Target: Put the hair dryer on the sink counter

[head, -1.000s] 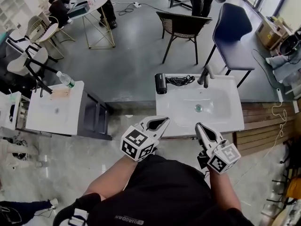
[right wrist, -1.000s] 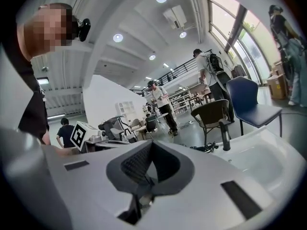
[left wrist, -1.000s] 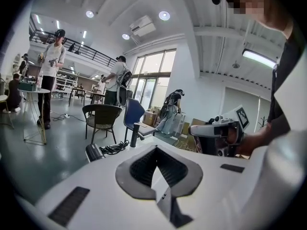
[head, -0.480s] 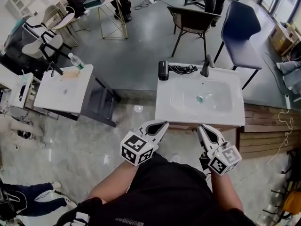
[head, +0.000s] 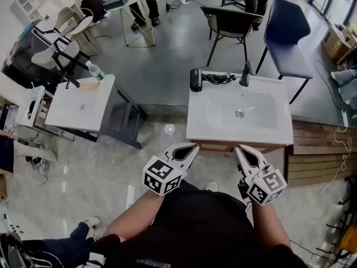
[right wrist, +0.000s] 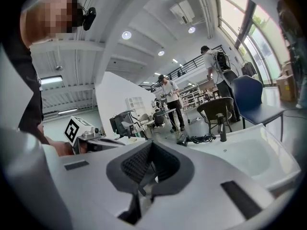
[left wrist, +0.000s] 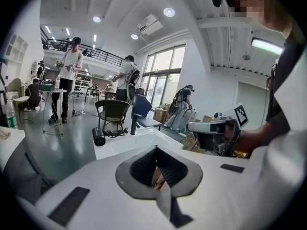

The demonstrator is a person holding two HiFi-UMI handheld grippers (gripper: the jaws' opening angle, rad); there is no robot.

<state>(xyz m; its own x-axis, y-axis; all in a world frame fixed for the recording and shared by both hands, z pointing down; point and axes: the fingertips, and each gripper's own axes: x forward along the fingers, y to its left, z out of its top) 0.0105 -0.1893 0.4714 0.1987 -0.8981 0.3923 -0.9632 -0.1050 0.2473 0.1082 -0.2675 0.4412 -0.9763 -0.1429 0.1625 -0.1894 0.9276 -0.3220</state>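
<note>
Idling near your body: left gripper (head: 191,147), right gripper (head: 239,149), jaws together, empty, since dryer (head: 196,80) already lies ahead on counter (head: 198,125).

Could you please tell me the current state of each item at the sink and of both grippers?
Hair dryer: lying on the sink counter's far left corner, unheld.
Cord: bunched beside the hair dryer.
Faucet: no water visibly running.
Basin: empty.
Left gripper: shut, empty.
Right gripper: shut, empty.
</note>
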